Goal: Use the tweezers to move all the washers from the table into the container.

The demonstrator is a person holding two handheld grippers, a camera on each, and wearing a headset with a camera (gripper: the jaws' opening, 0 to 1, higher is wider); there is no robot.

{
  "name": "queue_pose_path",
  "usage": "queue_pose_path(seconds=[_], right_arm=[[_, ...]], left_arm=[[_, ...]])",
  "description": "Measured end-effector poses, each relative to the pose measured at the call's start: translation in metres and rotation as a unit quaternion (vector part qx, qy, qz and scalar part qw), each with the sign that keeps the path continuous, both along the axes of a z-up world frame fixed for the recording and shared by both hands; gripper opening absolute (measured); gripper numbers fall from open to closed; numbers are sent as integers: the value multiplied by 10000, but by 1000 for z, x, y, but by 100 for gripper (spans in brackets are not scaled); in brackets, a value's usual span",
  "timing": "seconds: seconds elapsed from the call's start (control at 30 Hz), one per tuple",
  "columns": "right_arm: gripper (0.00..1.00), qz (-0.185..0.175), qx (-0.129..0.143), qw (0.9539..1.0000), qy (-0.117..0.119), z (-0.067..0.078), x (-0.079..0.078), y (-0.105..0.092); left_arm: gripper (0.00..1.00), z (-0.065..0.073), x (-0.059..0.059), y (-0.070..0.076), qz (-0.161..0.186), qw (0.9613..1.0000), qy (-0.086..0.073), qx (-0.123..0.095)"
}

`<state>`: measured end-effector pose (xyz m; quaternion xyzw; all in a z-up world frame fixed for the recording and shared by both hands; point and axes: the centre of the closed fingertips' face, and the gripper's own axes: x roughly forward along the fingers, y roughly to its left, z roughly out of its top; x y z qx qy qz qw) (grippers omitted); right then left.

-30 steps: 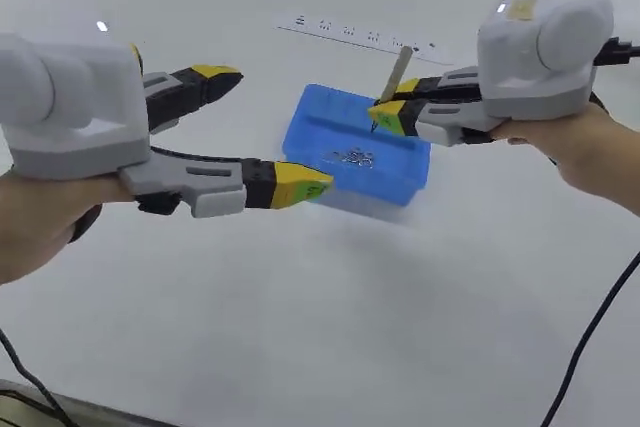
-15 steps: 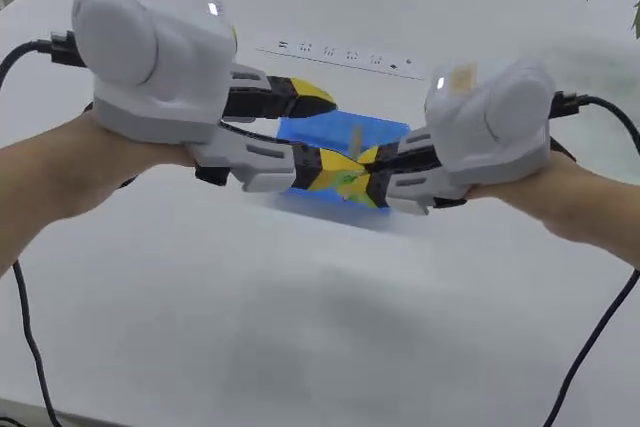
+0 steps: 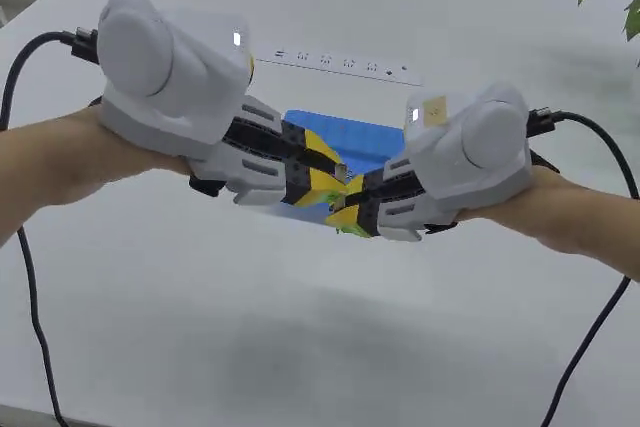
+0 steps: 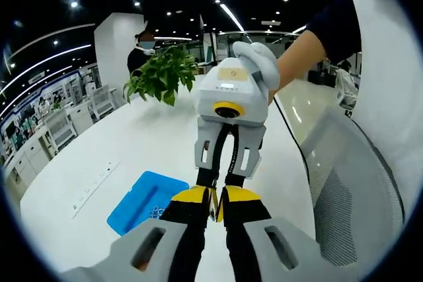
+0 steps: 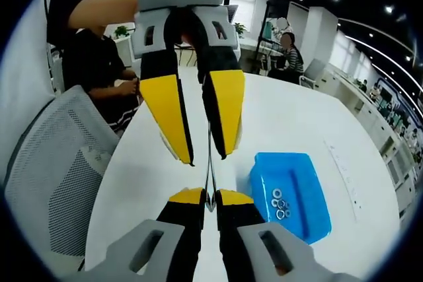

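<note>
My right tongs (image 5: 210, 197) are pressed together on the tweezers (image 5: 210, 163), whose thin steel runs straight out from the tips toward my left tongs (image 4: 217, 196), which meet them nose to nose above the blue container (image 5: 310, 211). The left jaws stand a sliver apart on either side of the tweezers' far end; whether they actually bear on the steel I cannot tell. The washers (image 5: 278, 204) I can see lie clustered inside the container, which sits on the white table (image 3: 300, 337) just beneath both tips. This looks to me like a re-seating or handover of the tool. So I'd hold the two noses in line, close the left jaws squarely across the flat of the tweezers, and ease the right only once the left clearly has it. Twisting either wrist would likely cock the tool sideways or drop it among the washers.
</note>
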<state>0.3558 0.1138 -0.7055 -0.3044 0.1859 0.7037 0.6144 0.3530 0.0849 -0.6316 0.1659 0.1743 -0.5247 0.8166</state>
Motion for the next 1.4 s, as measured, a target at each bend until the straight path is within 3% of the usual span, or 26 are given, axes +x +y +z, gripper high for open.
queue_pose_path(seconds=[0.03,0.07,0.1,0.2,0.43,0.6,0.77,0.93,1.17,1.4], right_arm=[[8,29,-30,10000,-1,0,-2,-1],[8,78,-47,10000,-18,0,-3,-1],[8,80,-85,9999,-38,0,-4,-2],[8,138,-117,9998,-58,0,-5,-5],[8,239,-164,9995,-136,3,-6,-11],[8,362,-76,9991,-221,8,-4,-15],[8,355,16,9992,-169,12,-2,-12],[8,330,33,9993,-167,13,1,-8],[8,318,35,9993,-166,12,4,-5],[8,358,-28,9992,-184,6,7,-3]], left_arm=[[7,1,0,0,-16,10000,-4,-26],[7,1,2,1,-6,9999,-94,38],[6,0,-2,0,-100,9999,-39,58],[6,0,-5,-1,-282,9993,-160,188],[5,-2,-8,5,-465,9981,-264,309],[5,-9,-9,19,-452,9984,-164,301],[5,-26,-10,34,-444,9974,-39,574],[5,-32,-5,41,-350,9975,24,608],[5,-46,-2,45,-374,9957,56,850],[5,-71,5,46,-303,9929,299,1109]])
